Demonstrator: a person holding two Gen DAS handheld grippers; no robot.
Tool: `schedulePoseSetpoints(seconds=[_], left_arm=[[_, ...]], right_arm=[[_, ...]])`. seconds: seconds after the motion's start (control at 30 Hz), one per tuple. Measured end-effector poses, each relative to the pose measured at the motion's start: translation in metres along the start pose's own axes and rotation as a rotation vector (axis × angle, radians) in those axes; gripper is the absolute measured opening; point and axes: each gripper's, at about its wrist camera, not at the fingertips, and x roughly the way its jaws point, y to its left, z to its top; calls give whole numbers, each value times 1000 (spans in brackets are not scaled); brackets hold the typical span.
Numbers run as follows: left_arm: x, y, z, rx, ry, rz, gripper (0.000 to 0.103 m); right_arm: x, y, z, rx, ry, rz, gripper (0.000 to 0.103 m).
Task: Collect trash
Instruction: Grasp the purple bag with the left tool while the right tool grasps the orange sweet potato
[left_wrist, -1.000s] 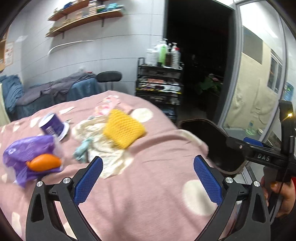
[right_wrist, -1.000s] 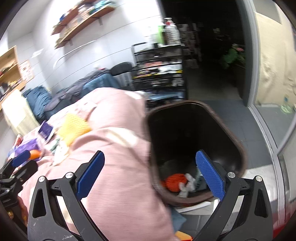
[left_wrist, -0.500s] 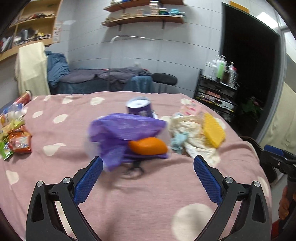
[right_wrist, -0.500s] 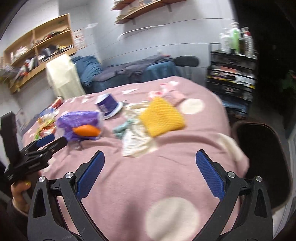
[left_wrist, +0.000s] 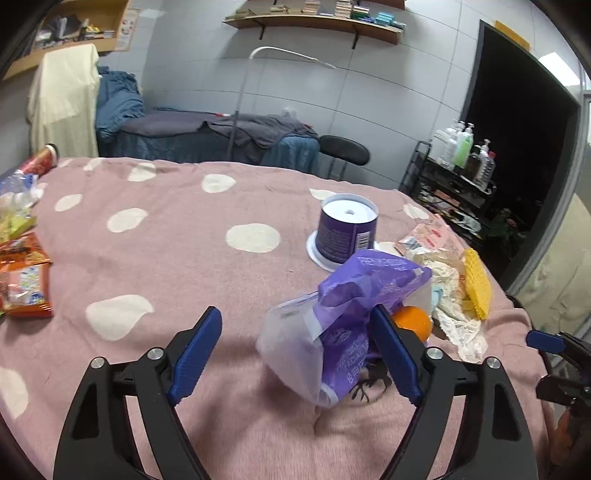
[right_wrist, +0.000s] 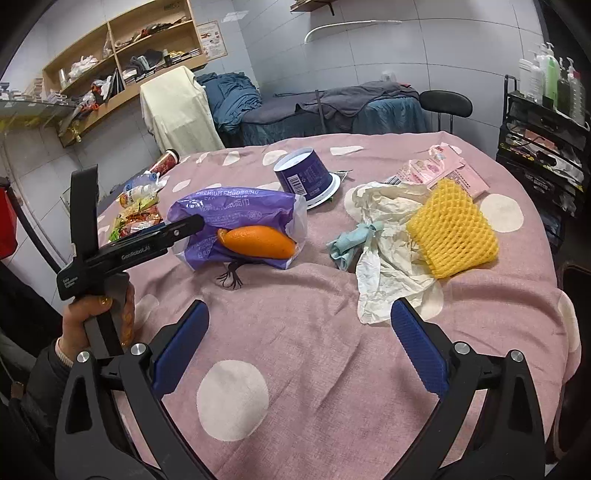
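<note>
Left gripper (left_wrist: 295, 354) — jaws spread wide — straddles the purple bag (left_wrist: 347, 317); right gripper (right_wrist: 299, 350) (also released) hovers short of the crumpled paper (right_wrist: 388, 258).

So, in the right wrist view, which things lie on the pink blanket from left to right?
Snack packets → purple bag with the orange peel → blue tissue → crumpled white paper → yellow foam net.

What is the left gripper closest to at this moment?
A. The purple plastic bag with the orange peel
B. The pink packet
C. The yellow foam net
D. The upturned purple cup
A: the left gripper is open, with the purple plastic bag between its fingers and the orange peel beside it; the other items lie farther off.
</note>
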Motion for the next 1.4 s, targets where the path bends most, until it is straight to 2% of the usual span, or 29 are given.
schedulePoseSetpoints(seconds=[0.07, 0.13, 0.33, 0.43, 0.57, 0.67, 0.8, 0.97, 1.03, 1.1, 1.2, 1.3, 1.33, 1.4], left_arm=[[6, 1, 0, -2, 17, -70, 67], [9, -2, -1, 2, 32, -105, 53], [-3, -22, -8, 68, 30, -121, 23], [-17, -30, -12, 73, 24, -129, 21], [-31, -33, -20, 31, 20, -175, 18], [-39, -42, -25, 31, 26, -163, 17], [-49, -56, -33, 50, 40, -228, 17], [-59, -63, -37, 61, 28, -240, 17], [-61, -62, -38, 47, 37, -272, 17], [-62, -67, -40, 72, 39, -267, 17], [-64, -73, -45, 89, 43, -288, 17], [-66, -70, -46, 65, 48, -326, 17], [-67, -70, -45, 62, 41, -325, 17], [-69, -70, -45, 65, 31, -305, 17]], right_arm=[[6, 3, 2, -17, 15, -4, 97], [12, 7, 5, -37, 28, -4, 97], [31, 19, 13, -101, 50, -4, 97], [37, 22, 17, -107, 55, 5, 97], [38, 24, 18, -90, 38, 21, 97], [33, 32, 17, -127, 3, 2, 97], [28, 40, 17, -195, -24, -28, 97], [28, 42, 8, -262, 5, -38, 97], [28, 39, 5, -266, 7, -37, 97], [27, 36, 4, -248, 3, -30, 94], [26, 36, 3, -253, 19, -21, 87], [26, 36, -3, -262, 39, -13, 68], [25, 35, -5, -257, 48, -14, 56], [23, 31, -10, -228, 56, -3, 50]])
